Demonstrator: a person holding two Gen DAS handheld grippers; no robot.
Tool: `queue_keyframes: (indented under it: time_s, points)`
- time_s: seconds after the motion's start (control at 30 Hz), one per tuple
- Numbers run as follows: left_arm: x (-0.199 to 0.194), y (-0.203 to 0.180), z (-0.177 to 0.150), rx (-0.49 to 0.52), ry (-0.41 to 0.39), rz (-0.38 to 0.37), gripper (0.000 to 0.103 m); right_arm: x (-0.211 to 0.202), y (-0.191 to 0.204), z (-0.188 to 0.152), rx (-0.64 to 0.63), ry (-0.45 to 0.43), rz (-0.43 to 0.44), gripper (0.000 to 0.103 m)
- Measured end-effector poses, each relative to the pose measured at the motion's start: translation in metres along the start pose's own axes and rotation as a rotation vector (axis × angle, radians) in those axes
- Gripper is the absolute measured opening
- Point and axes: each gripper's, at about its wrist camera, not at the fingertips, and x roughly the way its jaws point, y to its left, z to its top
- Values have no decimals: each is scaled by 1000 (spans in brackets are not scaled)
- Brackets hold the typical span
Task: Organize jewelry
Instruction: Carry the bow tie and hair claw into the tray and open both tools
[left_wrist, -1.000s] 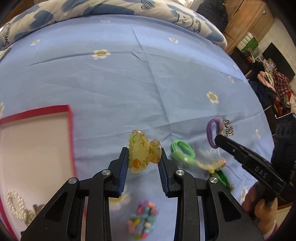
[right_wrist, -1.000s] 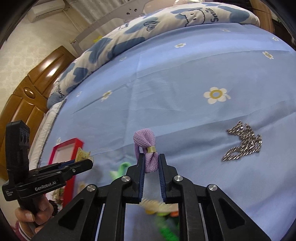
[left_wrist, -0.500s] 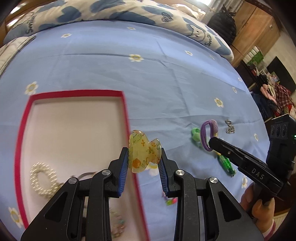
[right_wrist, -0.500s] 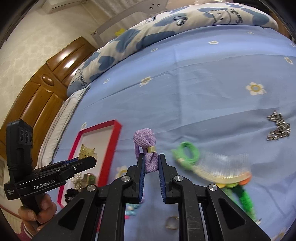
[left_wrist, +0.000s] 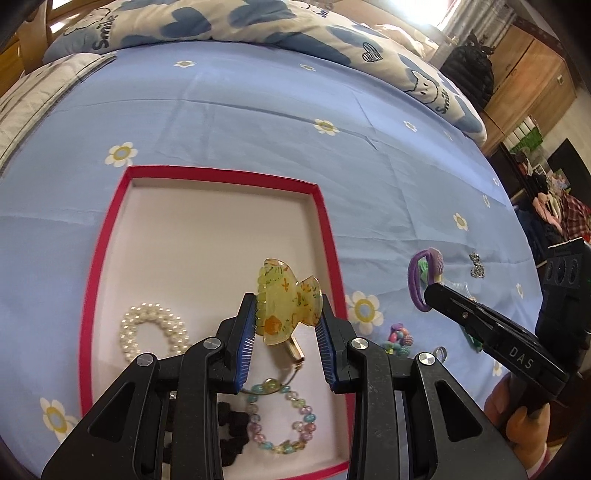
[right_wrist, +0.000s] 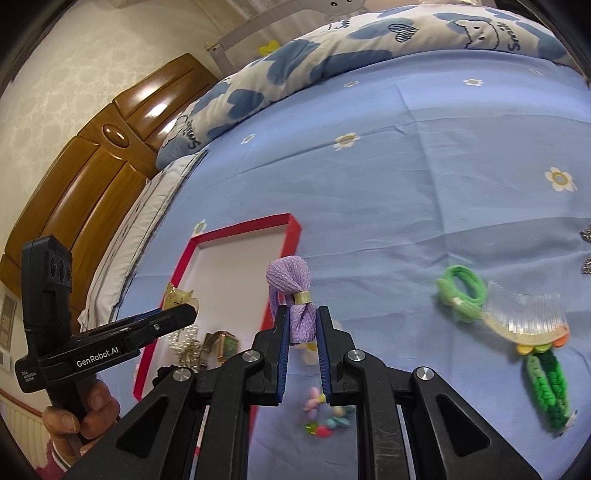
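Note:
My left gripper (left_wrist: 289, 314) is shut on a yellow floral hair claw (left_wrist: 286, 304) and holds it above the red-rimmed white box (left_wrist: 218, 171), over the box's right part. My right gripper (right_wrist: 300, 325) is shut on a purple hair tie (right_wrist: 291, 291), held above the blue sheet just right of the box (right_wrist: 240, 230). In the left wrist view the right gripper (left_wrist: 430, 290) shows with the purple tie (left_wrist: 424, 275). The box holds a pearl bracelet (left_wrist: 151, 330), a pastel bead bracelet (left_wrist: 280, 417) and a black item (left_wrist: 231, 424).
On the blue flowered bed sheet lie a green hair tie (right_wrist: 460, 291), a clear comb (right_wrist: 524, 317), a green knitted tie (right_wrist: 546, 387), a coloured bead bracelet (right_wrist: 325, 417) and a silver chain (left_wrist: 476, 264). A folded duvet (left_wrist: 258, 26) lies at the far edge. A wooden headboard (right_wrist: 74, 177) is left.
Both grippers have moved left with their items. The left gripper went from above the sheet to above the box. The right gripper came close to the box's right side.

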Motion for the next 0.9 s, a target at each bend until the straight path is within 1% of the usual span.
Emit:
queue_keyframes:
  time_s: [0.23,0.53,0.77,0.9]
  points:
    - [-7,22,2,-17,-13,21,29,14,25,1,-30,21,21,14]
    - [0,53,6,-39,1,61,29,49,59,9,-75,65,49,14]
    - [17,70,7,-43,31,101,29,77,72,9,-97,106,33,14]
    - [26,79,11,-41,39,122,29,96,74,9,-103,140,8,14]
